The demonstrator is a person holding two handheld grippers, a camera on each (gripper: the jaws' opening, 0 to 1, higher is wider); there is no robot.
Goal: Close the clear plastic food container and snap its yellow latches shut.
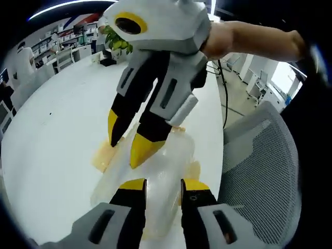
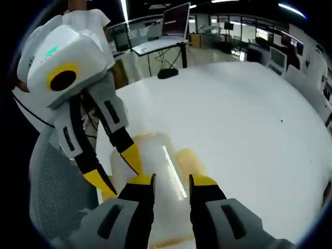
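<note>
Clear container lies on white table, near the edge next to a grey mesh chair. Yellow latches show blurry at its sides; can't tell if snapped.

Left gripper view: left gripper jaws slightly apart, straddling the container's near end from above, tips at or just over the lid; contact unclear. Right gripper comes in from above, jaws parted a little, yellow tips down on the container's far part.

Right gripper view: right gripper jaws narrowly spread over the container, holding nothing visibly. Left gripper enters from the left, tips at the container's left edge. A latch sits on the right side. Laptop on a desk behind.
</note>
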